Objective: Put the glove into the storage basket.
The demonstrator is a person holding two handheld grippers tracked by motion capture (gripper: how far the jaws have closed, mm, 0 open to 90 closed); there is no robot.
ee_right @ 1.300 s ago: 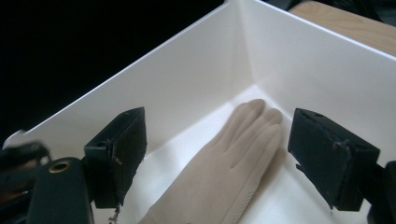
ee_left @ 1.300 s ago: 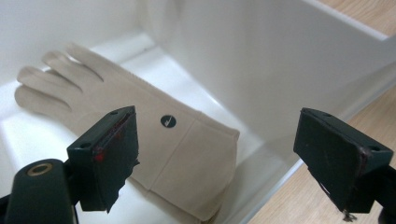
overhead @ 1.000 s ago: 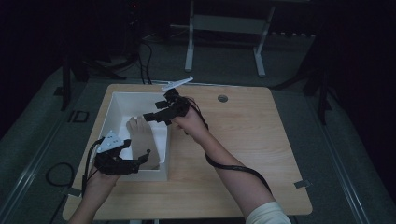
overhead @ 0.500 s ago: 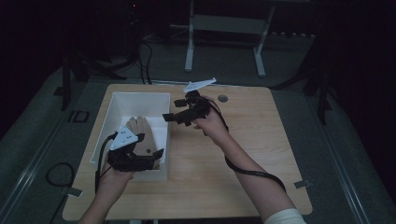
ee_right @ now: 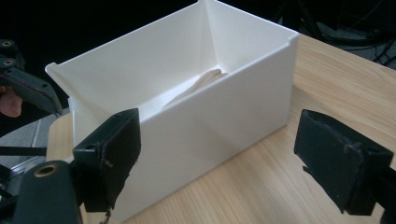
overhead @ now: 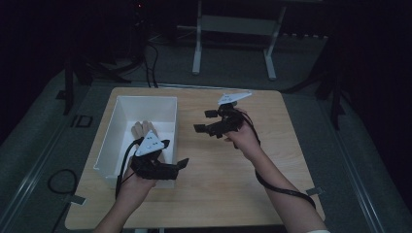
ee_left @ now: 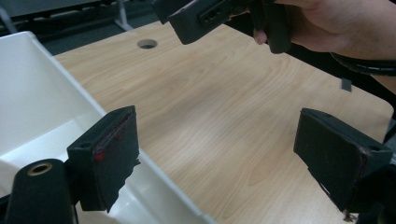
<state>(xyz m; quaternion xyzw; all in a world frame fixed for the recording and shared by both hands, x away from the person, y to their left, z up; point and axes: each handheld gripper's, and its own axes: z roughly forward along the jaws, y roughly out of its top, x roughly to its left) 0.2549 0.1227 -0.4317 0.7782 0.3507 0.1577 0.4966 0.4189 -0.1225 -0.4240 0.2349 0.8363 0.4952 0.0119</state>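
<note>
**Both grippers empty, pulled back from the box**

The left gripper (overhead: 180,164) is standing with jaws wide and nothing between them, hovering over the box's near right corner. The right gripper (overhead: 203,121) is also gaping wide and empty, hanging above the table's bare middle. A second ago it was reaching over the box; now it is clear of the right wall. The wooden pieces (overhead: 142,130), pale, flat and round-ended, are lying on the floor of the box (overhead: 125,105), a white, smooth, straight-walled plastic bin near the left edge of the light woodgrain table (overhead: 272,160).
</note>
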